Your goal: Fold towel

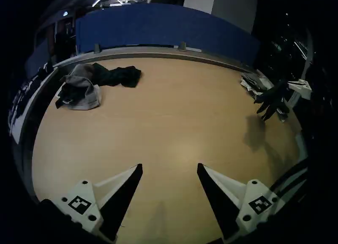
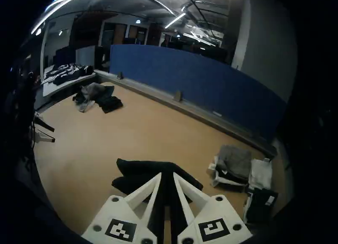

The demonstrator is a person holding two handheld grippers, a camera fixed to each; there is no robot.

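Left gripper (image 1: 169,170) released, fingers spread over the tan wooden table (image 1: 177,117). Right gripper (image 2: 167,174) clenched on the dark crumpled towel (image 2: 135,168).

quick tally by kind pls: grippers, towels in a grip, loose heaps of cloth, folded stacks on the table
grippers: 2, left gripper open, right gripper shut on cloth
towels in a grip: 1, dark towel
loose heaps: 1, loose heap of grey and dark cloth
folded stacks: 1, folded stack
total: 5
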